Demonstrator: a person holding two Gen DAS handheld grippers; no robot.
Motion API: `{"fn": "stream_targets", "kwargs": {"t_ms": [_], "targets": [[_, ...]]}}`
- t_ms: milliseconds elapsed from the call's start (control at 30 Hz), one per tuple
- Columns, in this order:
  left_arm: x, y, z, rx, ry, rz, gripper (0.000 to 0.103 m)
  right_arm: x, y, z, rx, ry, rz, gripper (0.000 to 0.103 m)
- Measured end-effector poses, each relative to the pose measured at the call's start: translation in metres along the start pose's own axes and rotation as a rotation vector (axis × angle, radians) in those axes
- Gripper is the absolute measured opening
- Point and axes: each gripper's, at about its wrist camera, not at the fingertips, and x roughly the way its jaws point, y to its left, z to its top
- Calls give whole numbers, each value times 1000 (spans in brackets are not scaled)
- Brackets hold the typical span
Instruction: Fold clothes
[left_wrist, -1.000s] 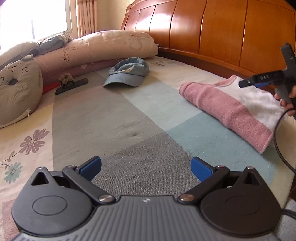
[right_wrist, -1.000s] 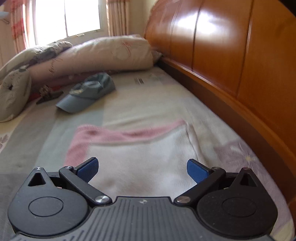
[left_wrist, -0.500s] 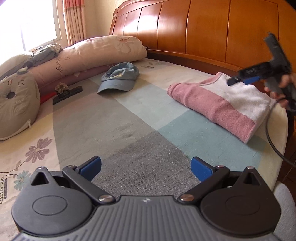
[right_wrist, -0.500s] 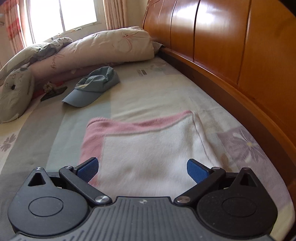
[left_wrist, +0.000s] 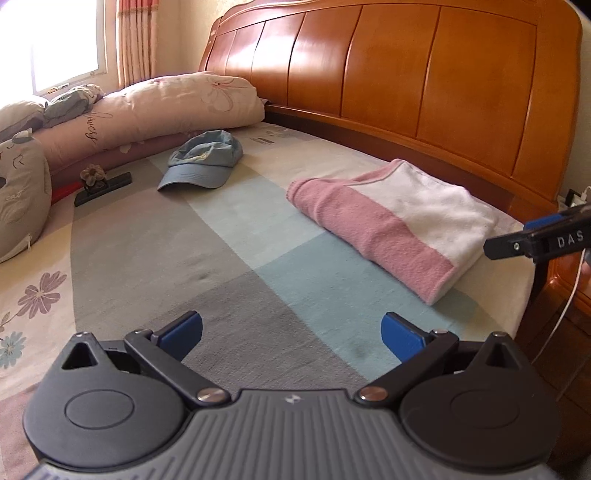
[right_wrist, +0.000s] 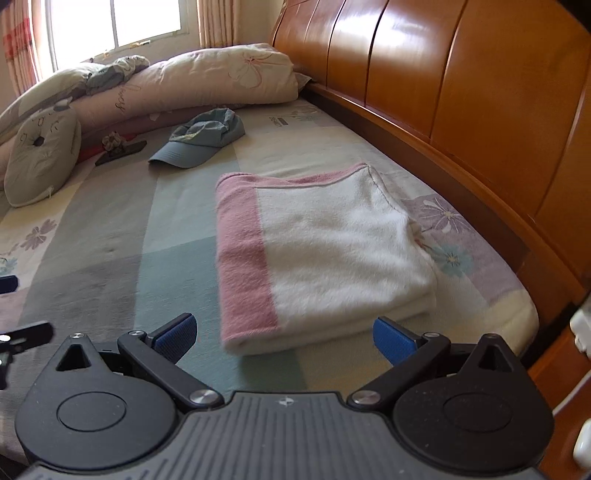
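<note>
I see the folded pink-and-white towel (right_wrist: 325, 254) lying just beyond my right gripper (right_wrist: 284, 334), long axis running away, while both it and my left gripper (left_wrist: 291, 334) gape wide, empty.

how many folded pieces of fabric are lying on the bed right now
1. The pink and white folded towel lies on the bed beside the wooden headboard, just ahead of the right claw. Others may lie out of view.

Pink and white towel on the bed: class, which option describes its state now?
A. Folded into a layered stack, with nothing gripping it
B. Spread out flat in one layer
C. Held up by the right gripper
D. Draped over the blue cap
A: the towel lies folded, its layered edges showing, while the right gripper is open short of it.
</note>
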Motion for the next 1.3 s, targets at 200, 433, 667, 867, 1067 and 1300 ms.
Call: {"fn": "stream_targets", "kwargs": {"t_ms": [200,433,667,867,1067,1300], "targets": [[-21,-3,-6,-65,-21,-42,102,-33,25,-24,69,-50,-20,103],[-42,-4,-13,-66,-24,-27,102,-67,50,-54,93,-102,-67,103],[-59,-10,-29,-73,25,-10,102,-97,62,-82,104,-141,-90,103],[-83,-22,-44,-70,-12,-23,102,-120,68,-105,99,-157,-88,103],[-98,-36,-46,-48,-35,-30,102,-137,66,-117,99,-186,-89,103],[-99,-43,-45,-35,-38,-24,102,-141,64,-121,107,-199,-88,103]]}}
